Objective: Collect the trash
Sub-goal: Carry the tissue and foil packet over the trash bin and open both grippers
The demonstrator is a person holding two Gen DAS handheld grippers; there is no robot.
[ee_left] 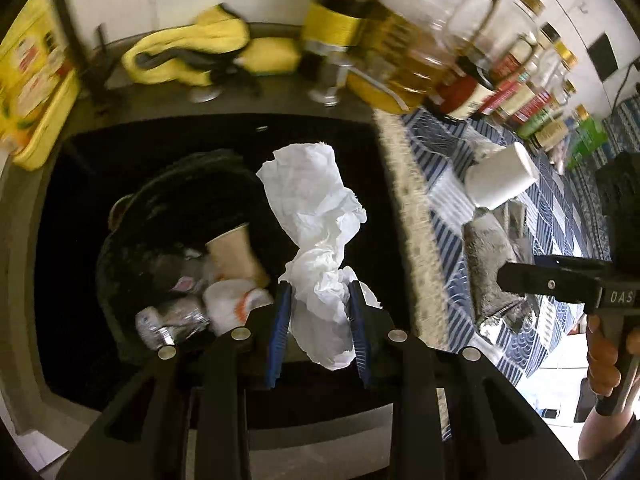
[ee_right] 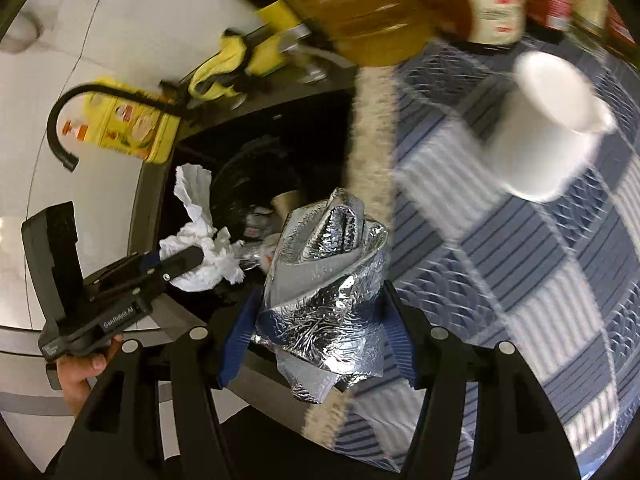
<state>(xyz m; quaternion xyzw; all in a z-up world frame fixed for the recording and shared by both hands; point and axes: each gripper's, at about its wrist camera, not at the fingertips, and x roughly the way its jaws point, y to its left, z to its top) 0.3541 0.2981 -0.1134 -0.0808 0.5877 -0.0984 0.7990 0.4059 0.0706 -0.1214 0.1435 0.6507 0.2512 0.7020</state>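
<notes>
My left gripper [ee_left: 319,300] is shut on a crumpled white paper towel [ee_left: 316,216], which hangs above the black sink. In the sink stands a black trash bin [ee_left: 132,216] holding a brown paper cup [ee_left: 234,254], a white cup and crushed foil. My right gripper [ee_right: 320,304] is shut on a crumpled silver foil wrapper [ee_right: 324,280], over the edge between sink and counter. The right wrist view also shows the left gripper [ee_right: 192,258] with the paper towel [ee_right: 196,216] over the bin. A white paper cup [ee_left: 500,178] lies tipped on the blue patterned cloth [ee_right: 552,264].
Oil bottles [ee_left: 404,60] and spice jars [ee_left: 520,92] line the back of the counter. A yellow cloth [ee_left: 188,46] and sponge sit behind the sink, beside a black faucet [ee_right: 60,120]. A yellow box [ee_left: 32,92] stands at the left. A person's hand [ee_right: 84,380] holds the left gripper.
</notes>
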